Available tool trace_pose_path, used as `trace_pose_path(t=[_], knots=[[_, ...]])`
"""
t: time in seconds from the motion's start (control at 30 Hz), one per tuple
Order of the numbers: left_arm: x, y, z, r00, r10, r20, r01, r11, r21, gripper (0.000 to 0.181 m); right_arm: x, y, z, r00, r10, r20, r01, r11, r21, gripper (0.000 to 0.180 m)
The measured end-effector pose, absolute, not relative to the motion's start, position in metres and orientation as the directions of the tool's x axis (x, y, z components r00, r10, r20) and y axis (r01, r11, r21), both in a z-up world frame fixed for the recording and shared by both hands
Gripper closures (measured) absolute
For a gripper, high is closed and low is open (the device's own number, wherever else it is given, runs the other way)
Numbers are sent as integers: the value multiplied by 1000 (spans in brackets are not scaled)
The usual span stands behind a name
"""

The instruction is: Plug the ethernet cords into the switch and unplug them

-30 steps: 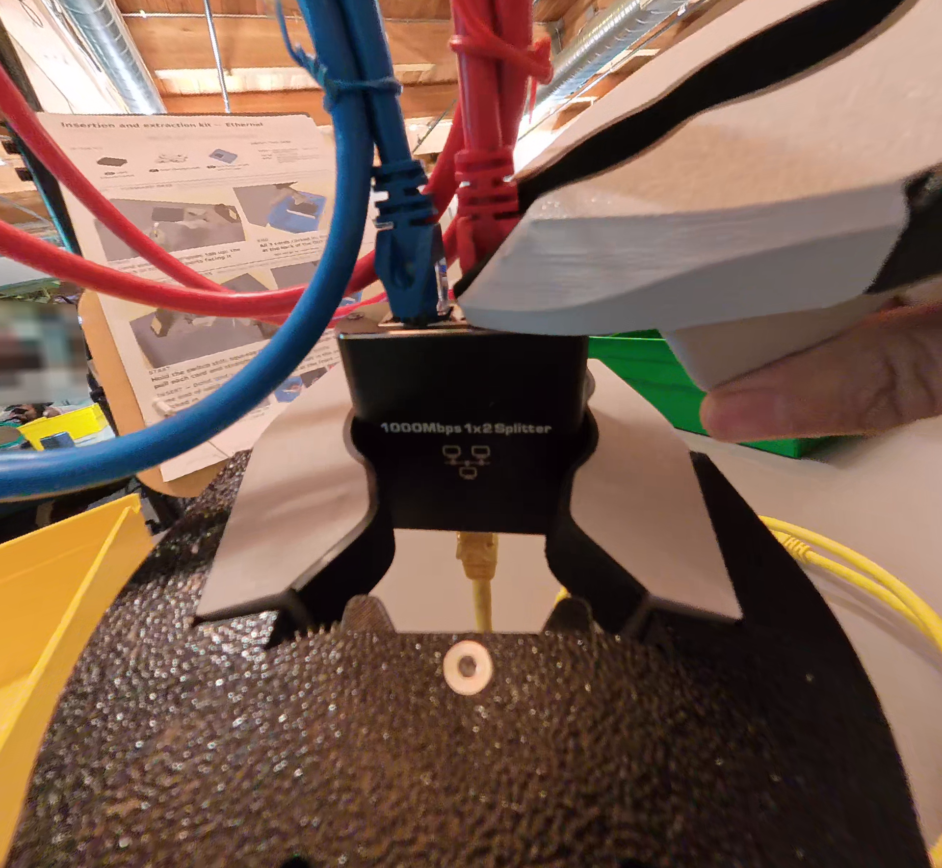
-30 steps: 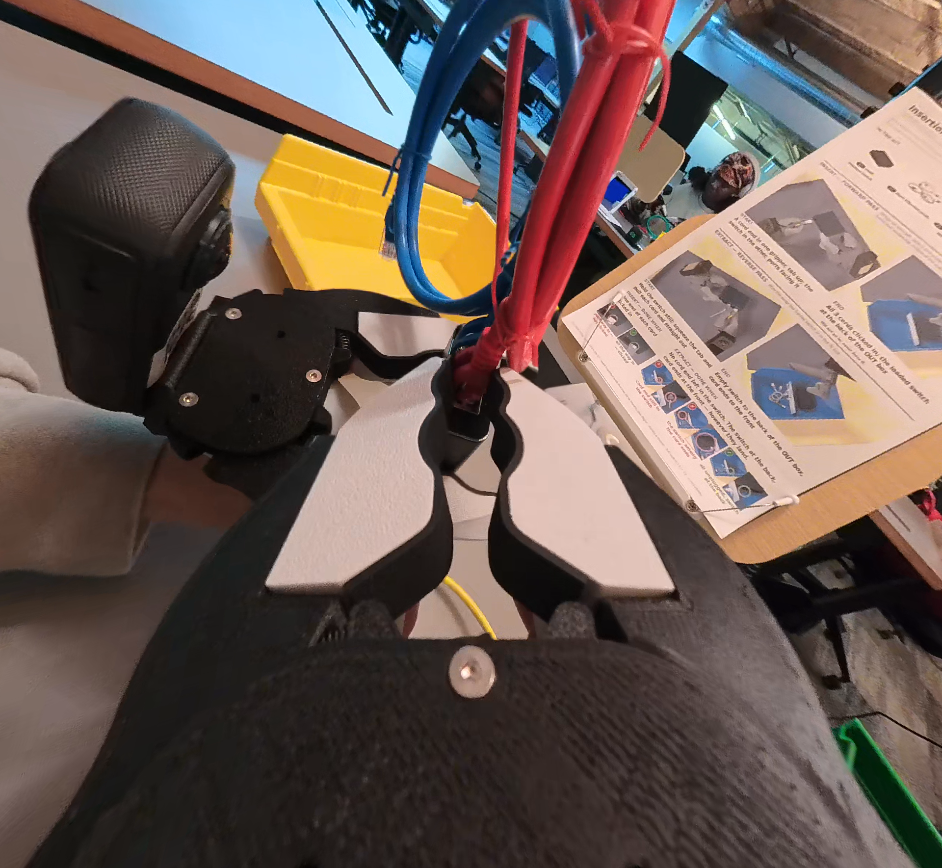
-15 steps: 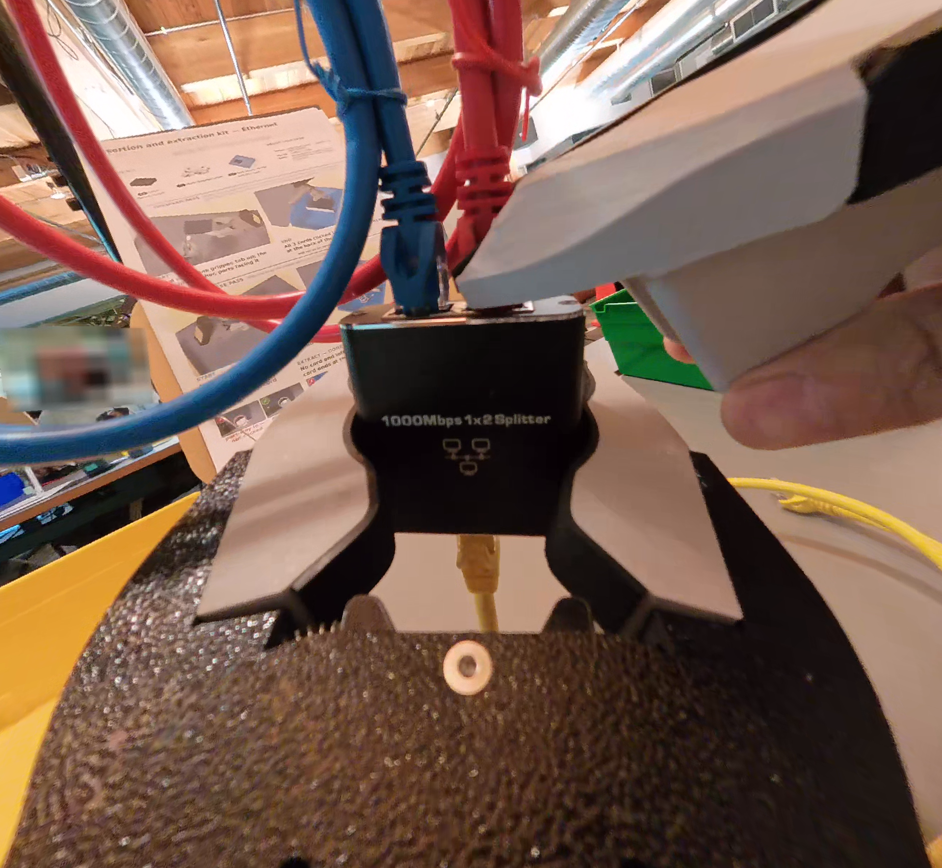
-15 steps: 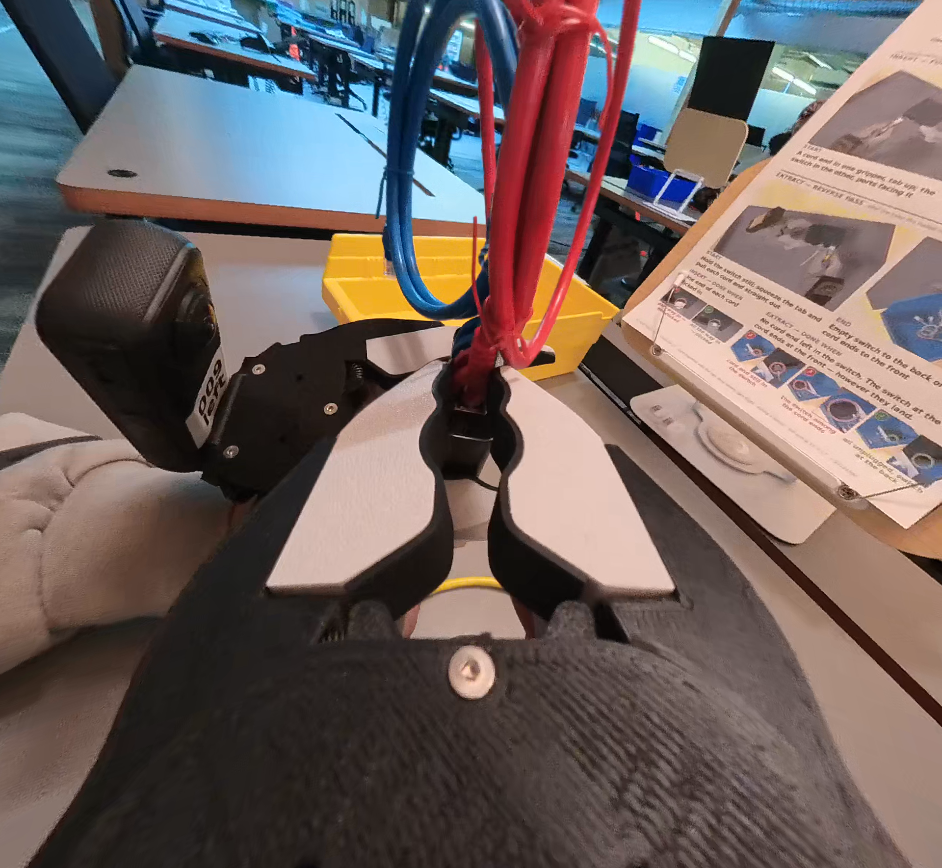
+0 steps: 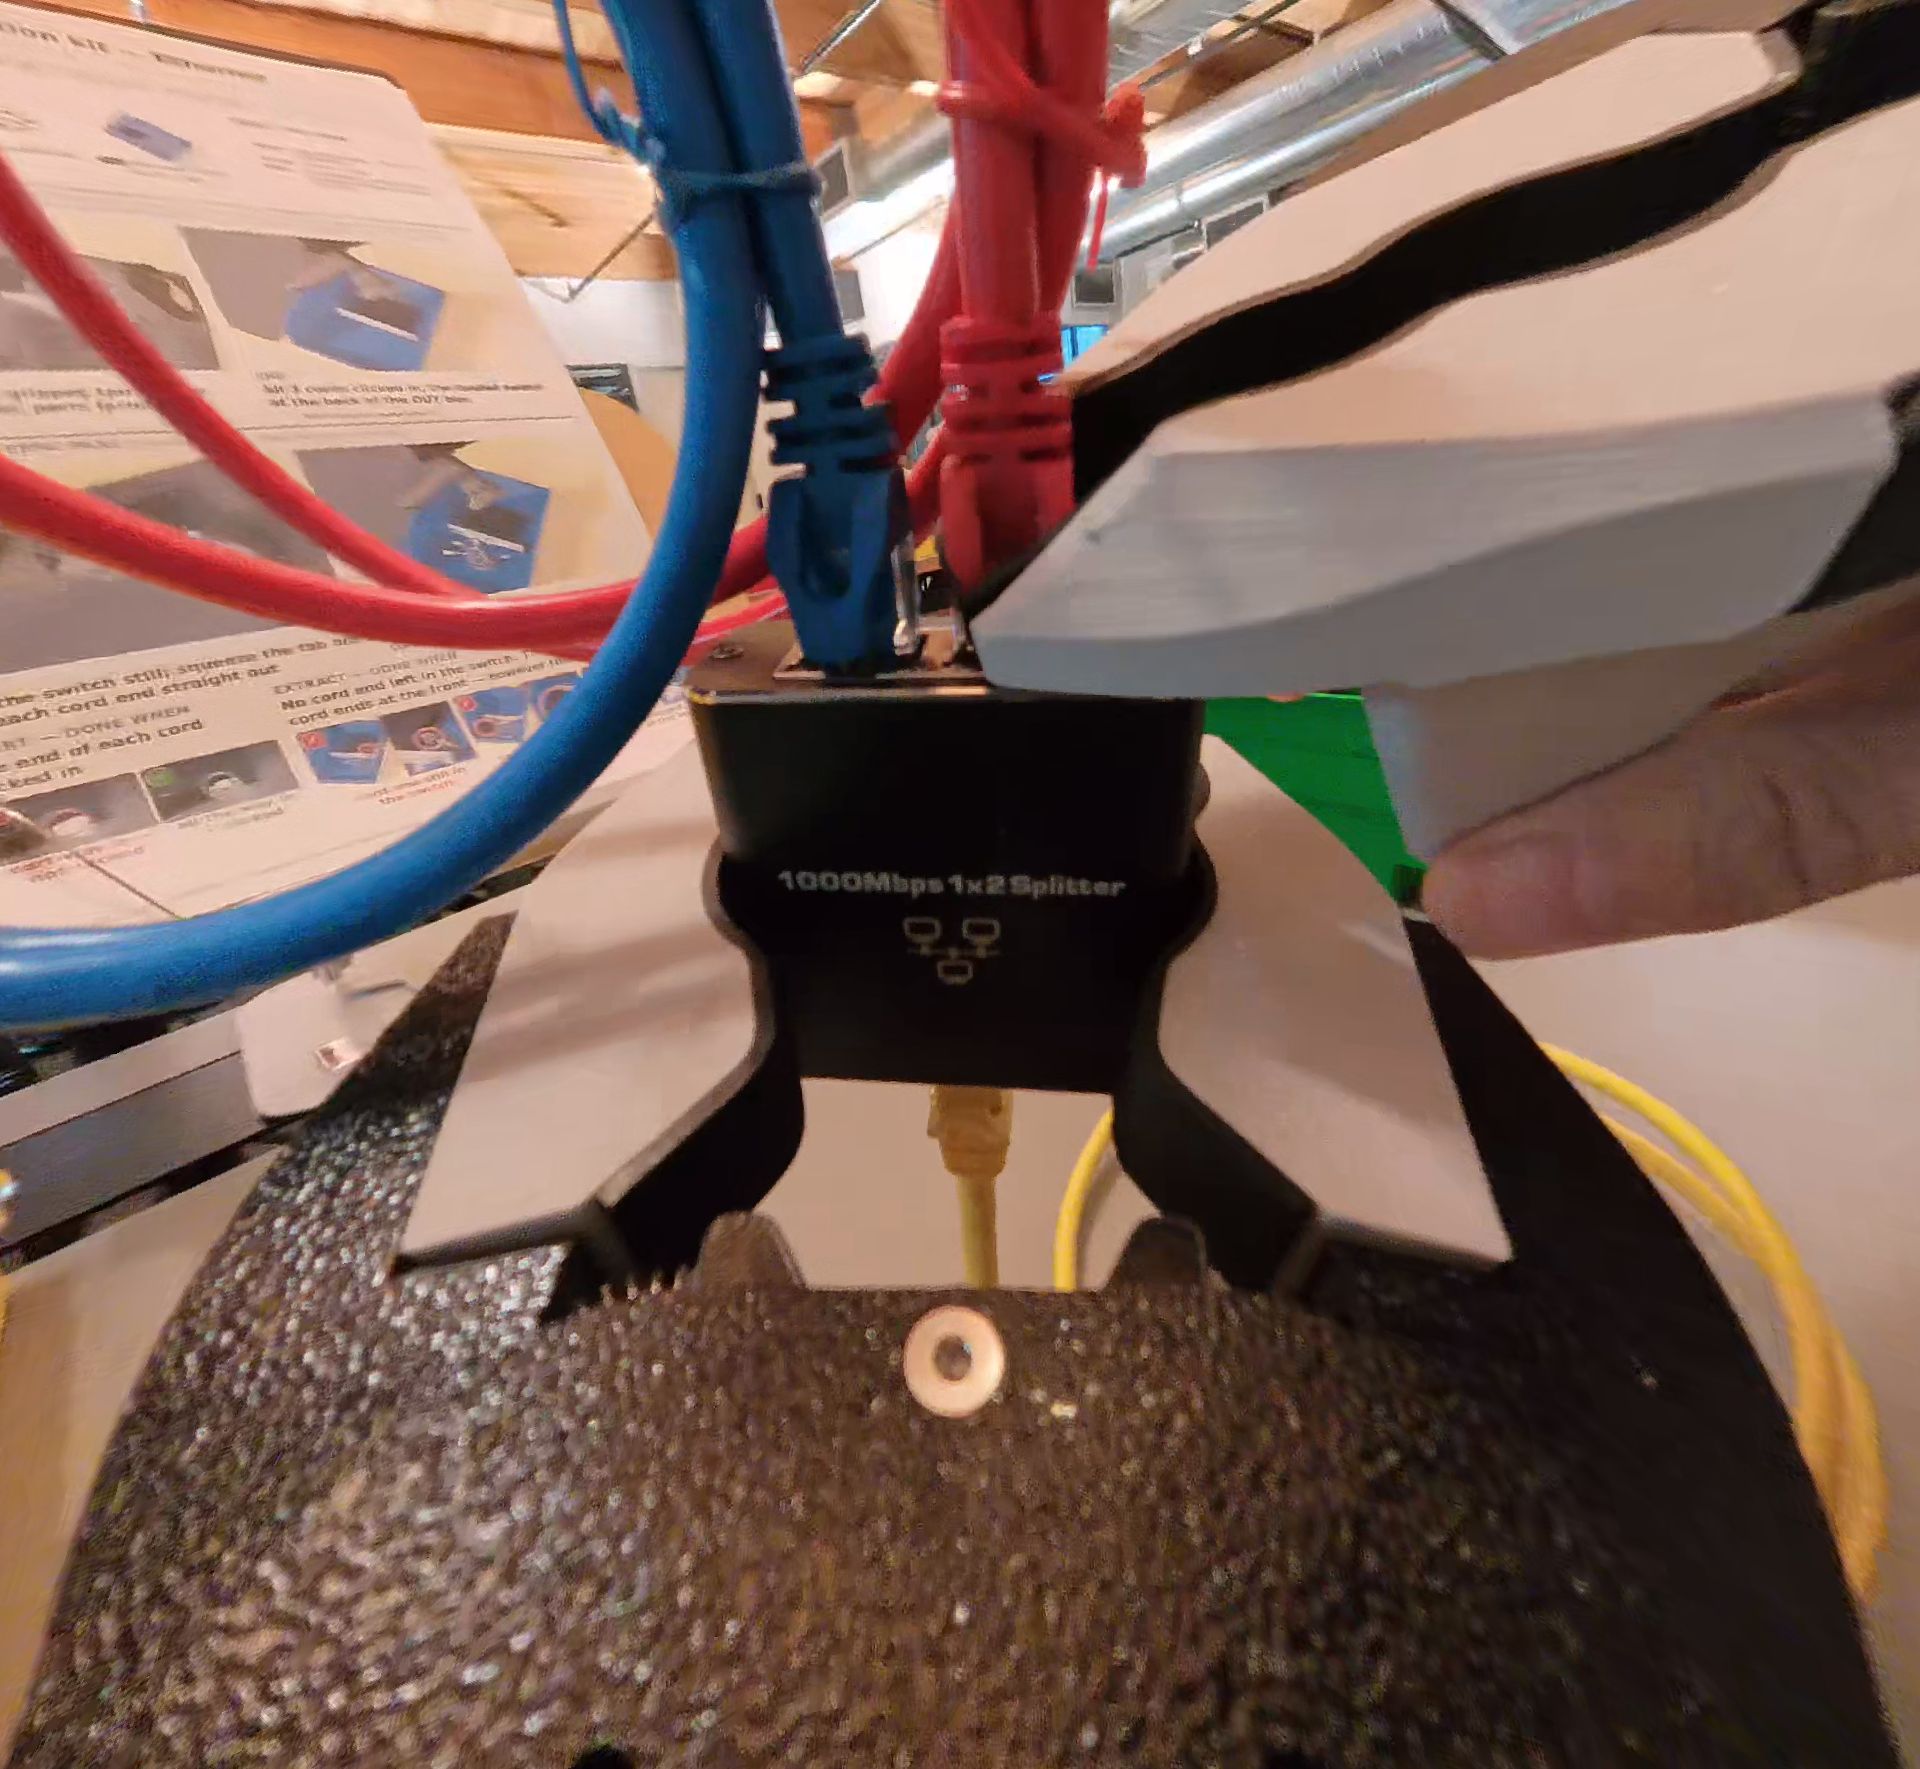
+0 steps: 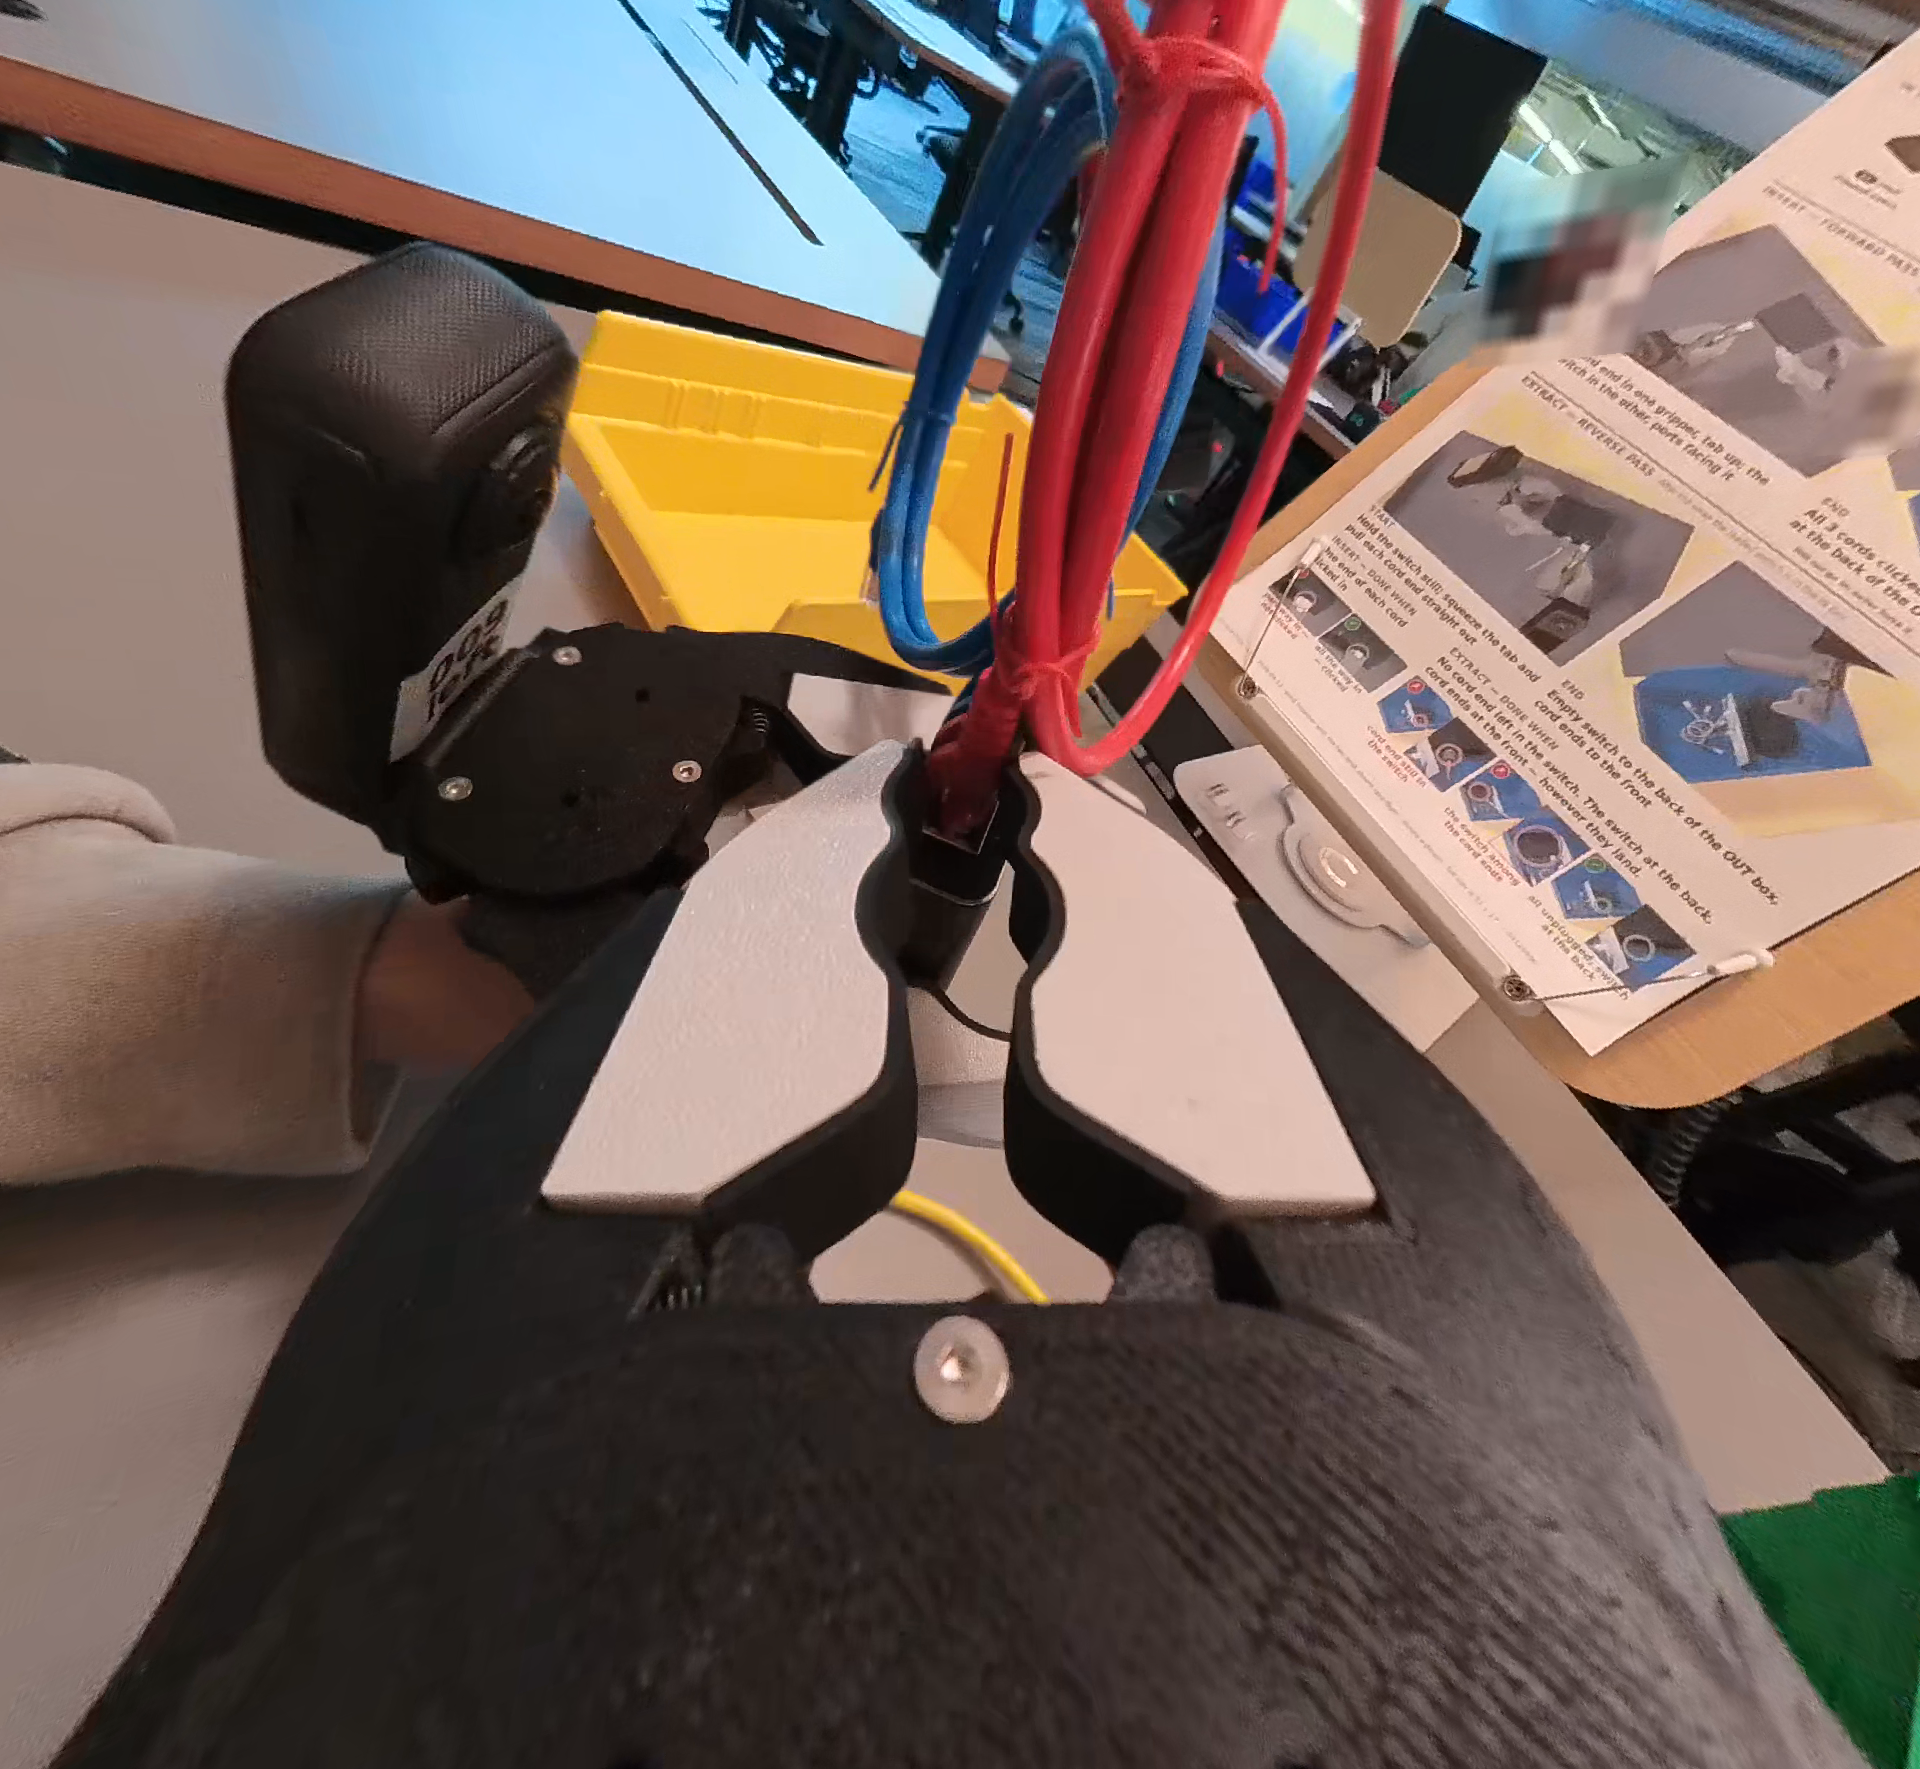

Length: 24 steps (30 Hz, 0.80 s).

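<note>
Black plastic fills the middle of the left wrist view: the switch (image 5: 940, 815), a small box, is clamped between the closed-in left tongs (image 5: 951, 981) and held above the table (image 5: 1704, 1013). A blue cord (image 5: 831, 514) and a red cord (image 5: 1003, 452) stand plugged side by side in its far face, and a yellow cord (image 5: 971, 1189) is plugged into its near face. The right tongs (image 6: 961, 872) are nearly closed around the red cord's plug just where it enters the switch, seen from the side in the left view with a person's finger (image 5: 1662, 836) beneath them.

With all three cords seated, the step in hand looks like unplugging the red one. The next move probably calls for pressing its latch tab, which is hidden between the jaws, then pulling straight out along the port while the left tongs hold the box firm.

Compared with a second ago, both grips are unchanged and the red plug is no further out. Only the background has shifted: the instruction sheet (image 5: 291, 431) and yellow bin (image 6: 790, 514) sit differently, so the whole held assembly has been tilted.
</note>
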<state>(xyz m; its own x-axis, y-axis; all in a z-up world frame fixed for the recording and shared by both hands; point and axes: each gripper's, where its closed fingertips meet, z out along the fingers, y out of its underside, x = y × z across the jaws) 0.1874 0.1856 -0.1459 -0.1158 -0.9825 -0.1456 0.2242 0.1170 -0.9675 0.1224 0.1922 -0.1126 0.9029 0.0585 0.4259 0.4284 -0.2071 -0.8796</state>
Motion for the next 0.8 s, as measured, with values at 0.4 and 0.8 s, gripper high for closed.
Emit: trace_pose_path(t=[0.4, 0.8], knots=[[186, 182, -144, -161, -981, -113, 235, 73, -969, 106, 121, 191, -108, 935, 38, 351, 353, -140, -925, 165], [184, 190, -142, -65, -984, -165, 263, 142, -954, 103, 119, 196, -109, 943, -75, 324, 313, -127, -941, 165]])
